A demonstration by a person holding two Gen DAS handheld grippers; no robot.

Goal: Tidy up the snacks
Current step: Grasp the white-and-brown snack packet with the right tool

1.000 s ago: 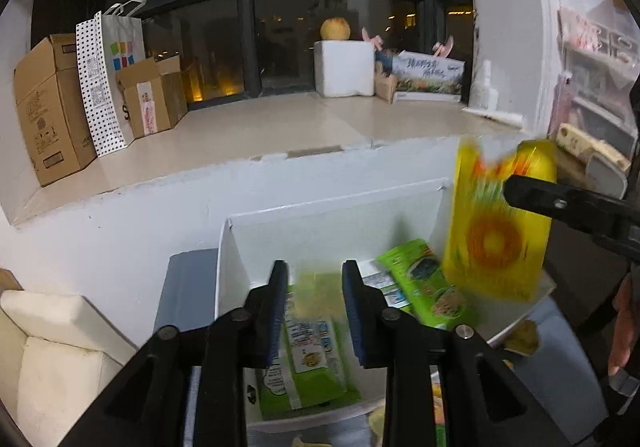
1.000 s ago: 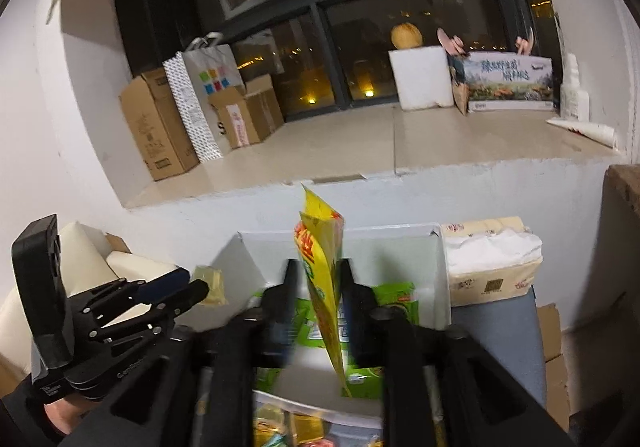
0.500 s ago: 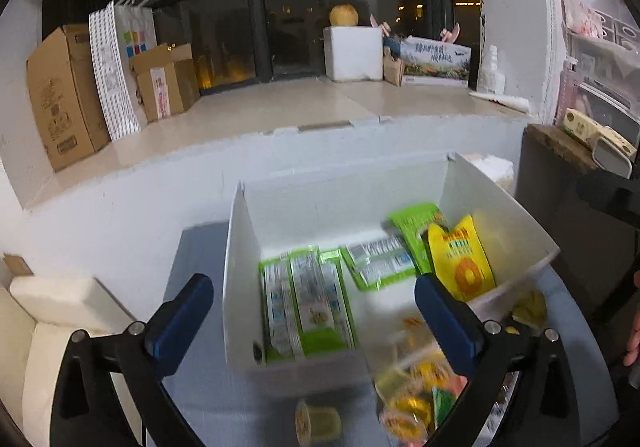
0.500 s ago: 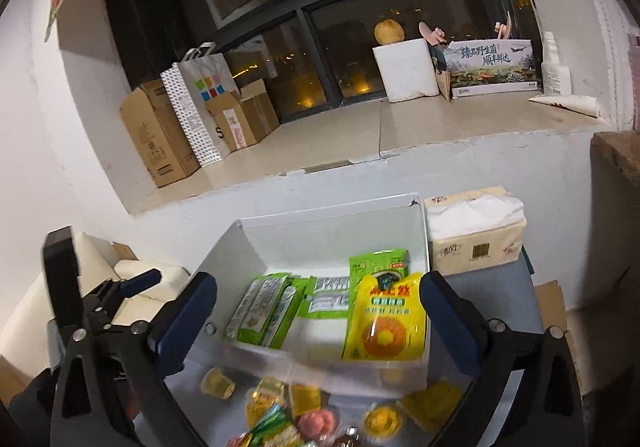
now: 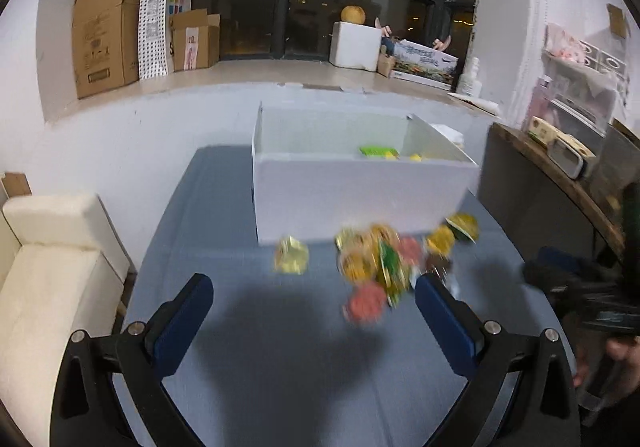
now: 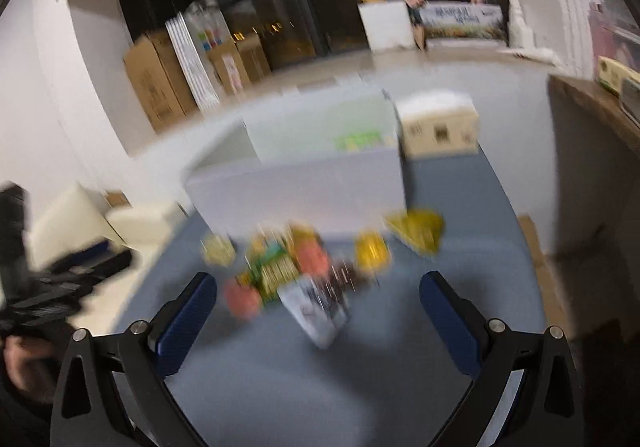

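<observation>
**Both grippers wide open over the loose snacks**

The left gripper [image 5: 312, 297] hangs above the blue table [image 5: 280, 367] with its jaws spread wide and nothing between them. The right gripper [image 6: 318, 295] is likewise fully released, empty, its blue pads [image 6: 188, 321] far apart. Each gripper shows at the edge of the other's view: the right one at the far right of the left wrist view, the left one at the far left of the right wrist view.

A white box [image 5: 360, 199] stands on the table beyond the fingers, open at the top. Over its rim a green packet [image 5: 378, 151] and a bit of yellow show inside. In front of the box, on the table, lies a loose pile of snacks [image 5: 376, 263]: a pale yellow cup [image 5: 291, 255] off to the left by itself, then orange, yellow, green and pink pieces bunched together, and a yellow bag [image 6: 416, 233] near the box's right corner. A white-and-dark packet [image 6: 316, 307] lies nearest the right gripper. Both views are smeared by motion, so the pieces may be jelly cups, but I cannot tell for sure.

A tissue box [image 6: 438, 127] sits just beside the white box on its right. Cardboard cartons [image 5: 106, 33] and a paper bag [image 5: 160, 19] stand on the ledge behind.
</observation>
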